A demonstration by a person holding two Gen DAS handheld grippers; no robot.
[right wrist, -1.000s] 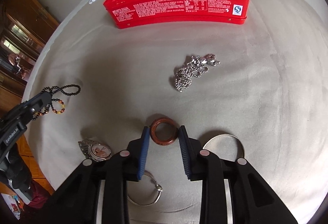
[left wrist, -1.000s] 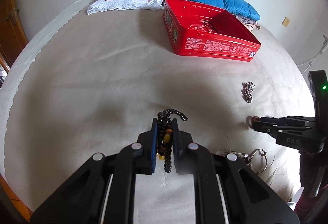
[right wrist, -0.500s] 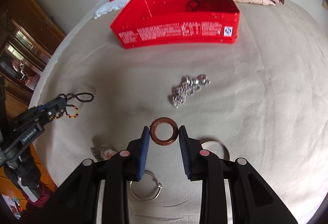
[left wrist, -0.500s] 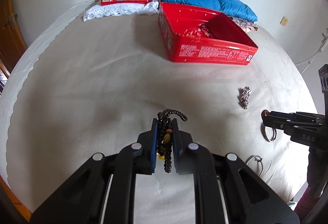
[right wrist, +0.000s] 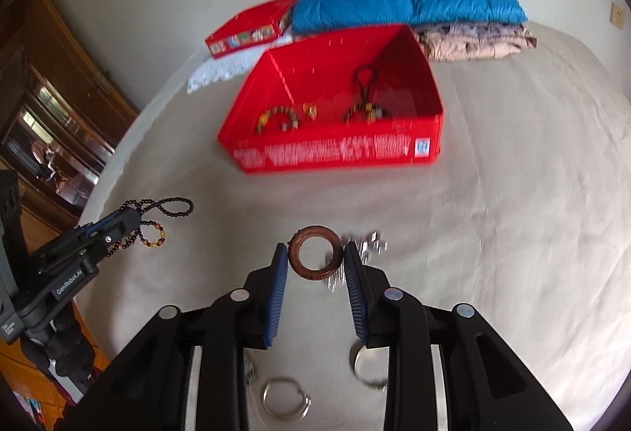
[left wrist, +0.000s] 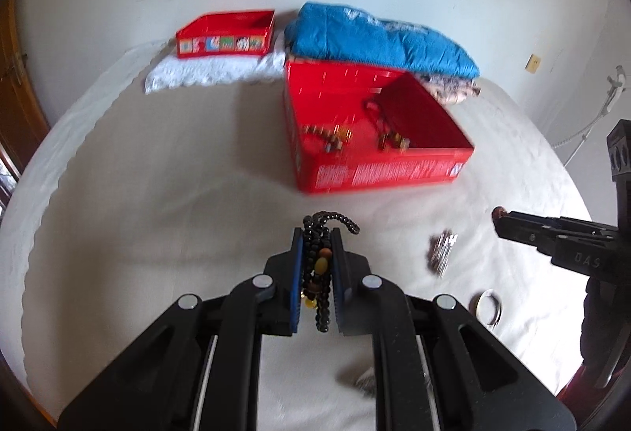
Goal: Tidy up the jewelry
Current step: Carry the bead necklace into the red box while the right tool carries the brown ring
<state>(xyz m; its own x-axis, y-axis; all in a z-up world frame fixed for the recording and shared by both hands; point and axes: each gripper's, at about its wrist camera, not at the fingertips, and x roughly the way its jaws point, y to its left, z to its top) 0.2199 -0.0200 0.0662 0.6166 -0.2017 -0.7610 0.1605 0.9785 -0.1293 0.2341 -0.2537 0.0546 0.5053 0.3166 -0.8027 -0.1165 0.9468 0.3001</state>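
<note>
While both loads hang over the bed [right wrist: 512, 234], carry them to the open red tin box [right wrist: 335, 155] at twelve o'clock.
Left hand-held gripper [left wrist: 317, 265] clamps the dark beaded bracelet strand [left wrist: 319, 257]; right hand-held gripper [right wrist: 315, 261], partly closed, pinches the brown wooden ring [right wrist: 315, 252]; release low inside.

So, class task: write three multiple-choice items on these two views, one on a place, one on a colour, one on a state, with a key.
1. Where does the silver chain lie?
A in the box
B on the bed sheet
C on the quilt

2. What colour is the open box that holds jewelry?
A red
B green
C white

3. What is the right tool doing?
A hanging empty
B gripping a brown ring
C gripping a watch

Key: B, the silver chain lies on the bed sheet; A, the open box is red; B, the right tool clamps the brown ring.
</note>
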